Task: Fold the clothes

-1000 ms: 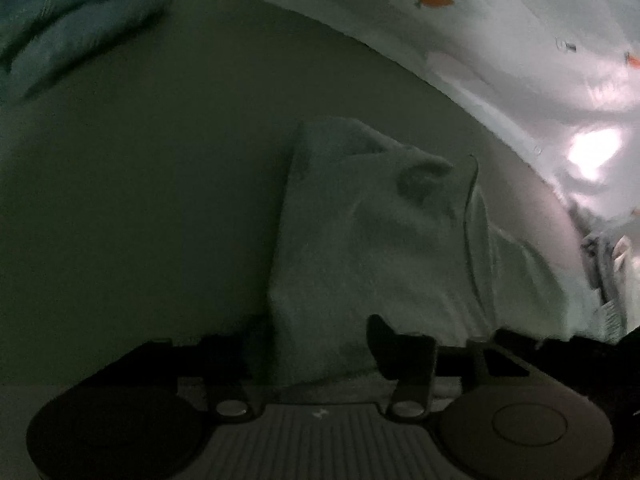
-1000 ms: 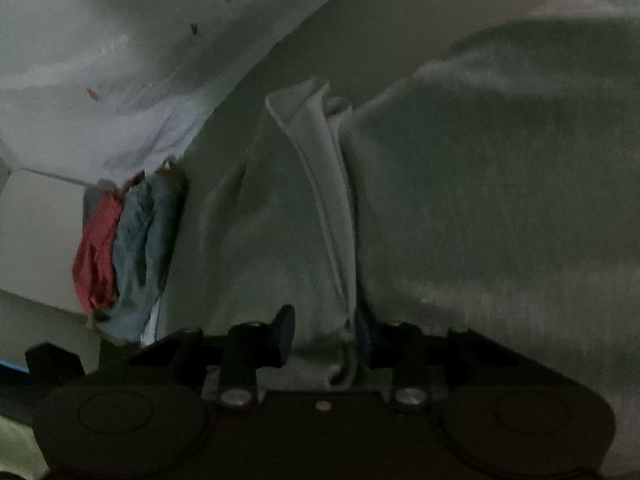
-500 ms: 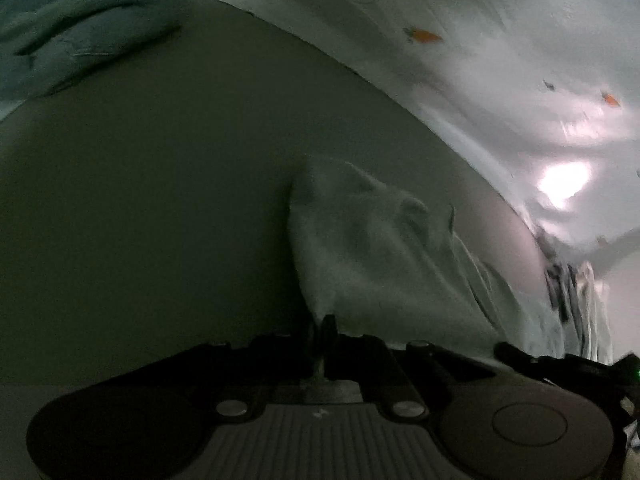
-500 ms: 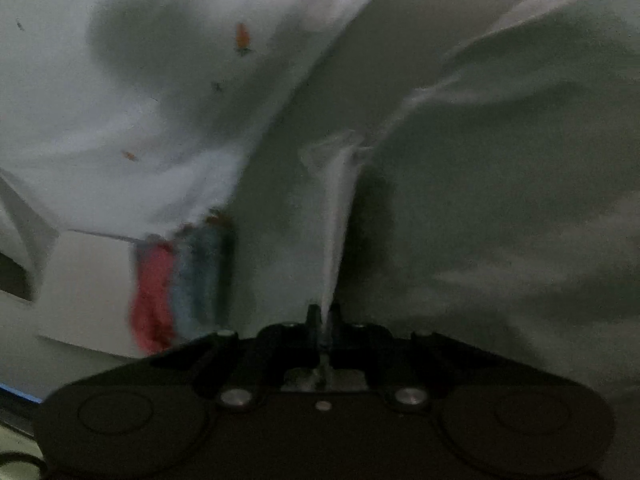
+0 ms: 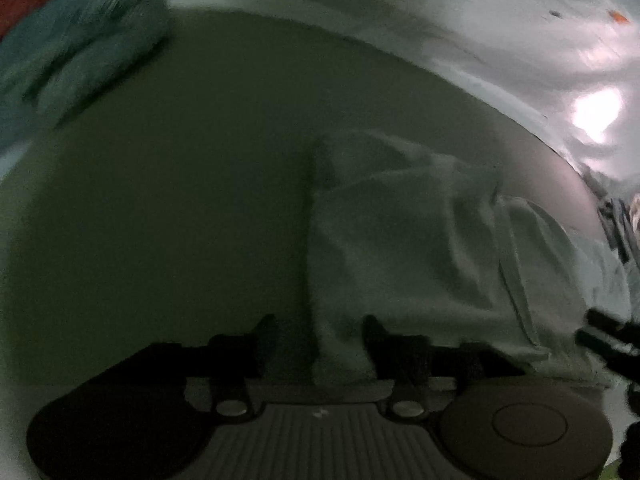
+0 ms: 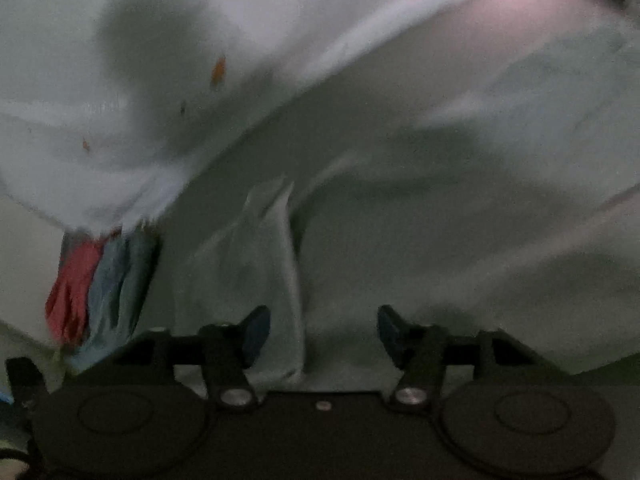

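A pale grey-green garment lies rumpled on a dull olive surface. My left gripper hangs over the garment's near left edge. Its jaws are opening, the cloth edge lies loose between them, and neither pad presses on it. In the right wrist view, a narrow upright fold of the same garment stands between the fingers of my right gripper. Those jaws are also opening, clear of the cloth. The wide body of the garment spreads to the right. The picture is dim and blurred.
A white sheet with small orange prints borders the olive surface at the back. Folded red and blue clothes are stacked at the left in the right wrist view. Teal clothes lie far left in the left wrist view. The other gripper's tip shows at the right edge.
Both grippers closed to a pinch on the garment's edge half a second ago. Both now stand open with the cloth let go. Each has lifted and drawn back a little.
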